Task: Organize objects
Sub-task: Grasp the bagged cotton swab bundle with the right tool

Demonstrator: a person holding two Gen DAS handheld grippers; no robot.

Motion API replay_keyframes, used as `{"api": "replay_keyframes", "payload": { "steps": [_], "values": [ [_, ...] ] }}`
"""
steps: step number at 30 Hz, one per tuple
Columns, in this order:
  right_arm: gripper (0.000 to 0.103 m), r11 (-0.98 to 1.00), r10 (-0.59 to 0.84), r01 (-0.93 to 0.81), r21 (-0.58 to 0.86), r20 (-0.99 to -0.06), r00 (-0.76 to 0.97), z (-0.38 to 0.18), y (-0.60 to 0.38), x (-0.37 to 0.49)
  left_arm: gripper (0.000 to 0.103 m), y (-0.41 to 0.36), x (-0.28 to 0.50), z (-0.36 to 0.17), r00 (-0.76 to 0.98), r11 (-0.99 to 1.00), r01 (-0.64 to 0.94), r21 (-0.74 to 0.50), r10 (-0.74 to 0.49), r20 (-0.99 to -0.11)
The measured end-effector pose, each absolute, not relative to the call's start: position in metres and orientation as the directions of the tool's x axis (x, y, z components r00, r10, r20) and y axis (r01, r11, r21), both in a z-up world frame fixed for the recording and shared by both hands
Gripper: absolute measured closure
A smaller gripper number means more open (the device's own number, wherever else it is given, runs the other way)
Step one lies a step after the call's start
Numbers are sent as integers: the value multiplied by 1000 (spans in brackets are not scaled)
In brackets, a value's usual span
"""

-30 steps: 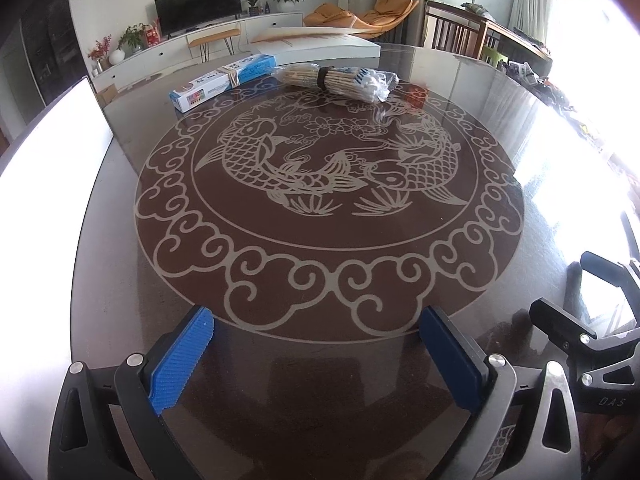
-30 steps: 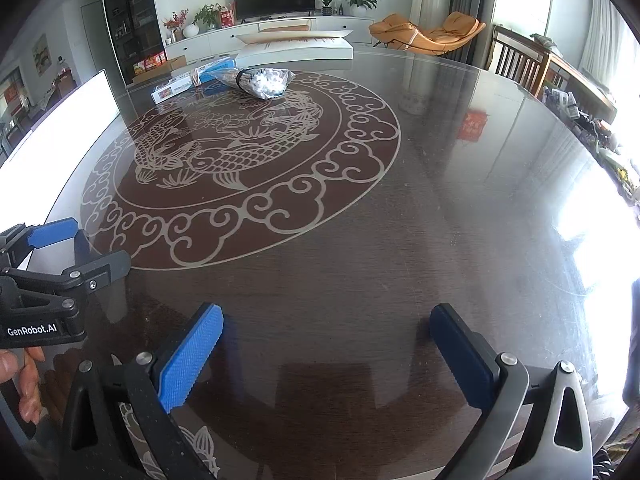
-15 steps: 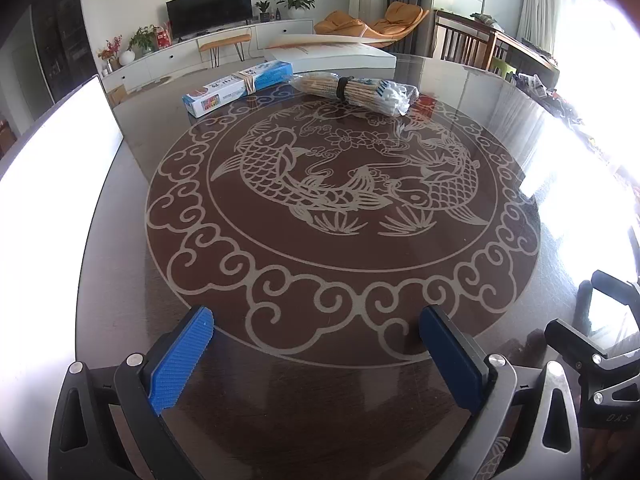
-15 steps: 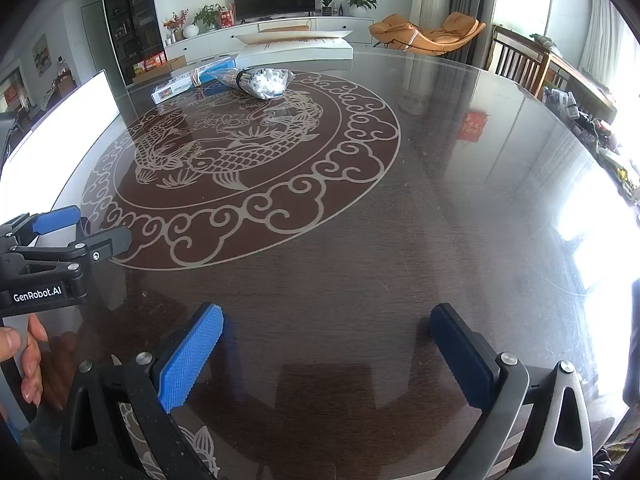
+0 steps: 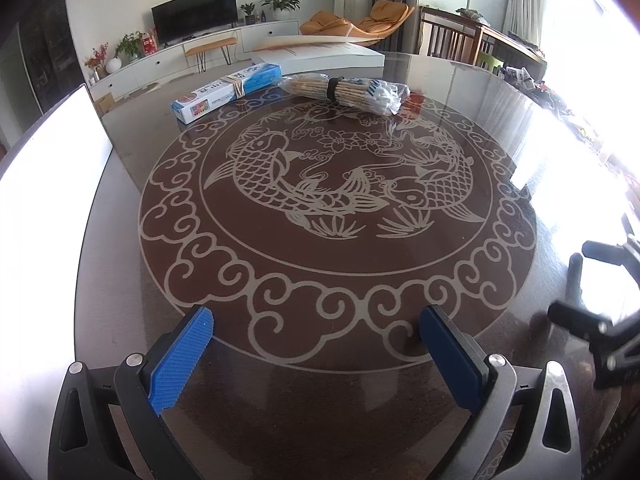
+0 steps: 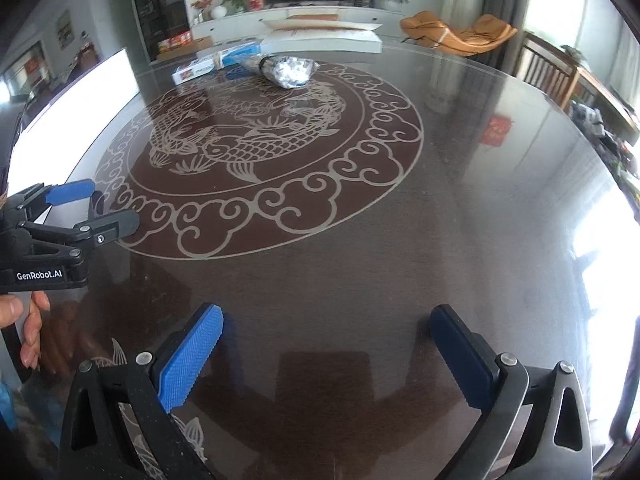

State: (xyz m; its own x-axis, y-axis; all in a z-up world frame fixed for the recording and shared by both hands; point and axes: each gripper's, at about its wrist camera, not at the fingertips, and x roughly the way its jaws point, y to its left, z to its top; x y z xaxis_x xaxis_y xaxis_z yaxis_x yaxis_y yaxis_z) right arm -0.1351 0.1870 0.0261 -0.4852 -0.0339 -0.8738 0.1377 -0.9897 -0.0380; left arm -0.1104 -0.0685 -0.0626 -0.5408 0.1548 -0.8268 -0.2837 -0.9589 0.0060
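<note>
One big round table (image 5: pixel 400 420) fills both views; its top is dark, glossy glass, and in the middle there is a pale drawing of two fish (image 5: pixel 340 184) inside a ring of cloud curls. At the far edge of the table lies a large flat white box (image 5: pixel 320 54), and its lid looks a little raised.

Next in size is the long blue and white carton (image 5: pixel 226 91), which lies flat on the far left part of the table, with a band around its middle. Just to the right of it, close but I cannot tell if touching, lies the clear bag of wooden sticks (image 5: pixel 348 91), held together by a black band; it rests on the far rim of the cloud ring. In the right wrist view the same carton (image 6: pixel 216 63) and the bag (image 6: pixel 286 70) show small and far away.

Both tools are near the person's side of the table, well apart from these objects. The left gripper (image 5: pixel 316 356) hangs over the near edge of the cloud ring with its blue pads wide apart and nothing between them. The right gripper (image 6: pixel 326 356) is over plain dark glass, its fingers also spread wide and empty. In the right wrist view the left gripper (image 6: pixel 94 208) appears at the left side, with a hand (image 6: pixel 24 322) below it.
</note>
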Motion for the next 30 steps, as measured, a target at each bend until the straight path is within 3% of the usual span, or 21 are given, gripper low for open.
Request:
{"api": "replay_keyframes", "payload": {
  "steps": [8, 19, 20, 24, 26, 30],
  "values": [
    [0, -968, -52, 232, -93, -833, -551, 73, 176, -253, 0, -69, -111, -63, -542, -959, -284, 5, 156, -826],
    [0, -923, -69, 368, -113, -892, -448, 48, 79, -373, 0, -68, -112, -63, -542, -958, -286, 2, 160, -825],
    [4, -923, -78, 372, -99, -898, -433, 43, 78, -375, 0, -69, -112, -63, -542, -958, -286, 3, 160, -825],
    [63, -948, -117, 318, -29, -895, -430, 36, 94, -371, 0, -69, -112, -64, -542, -958, -287, 3, 160, -825],
    [68, -956, -133, 293, 0, -891, -434, 34, 104, -362, 0, -69, -113, -64, -542, -958, -287, 2, 160, -825],
    [68, -968, -166, 245, 56, -873, -458, 26, 136, -320, 0, -69, -112, -64, -543, -958, -286, 3, 160, -824]
  ]
}}
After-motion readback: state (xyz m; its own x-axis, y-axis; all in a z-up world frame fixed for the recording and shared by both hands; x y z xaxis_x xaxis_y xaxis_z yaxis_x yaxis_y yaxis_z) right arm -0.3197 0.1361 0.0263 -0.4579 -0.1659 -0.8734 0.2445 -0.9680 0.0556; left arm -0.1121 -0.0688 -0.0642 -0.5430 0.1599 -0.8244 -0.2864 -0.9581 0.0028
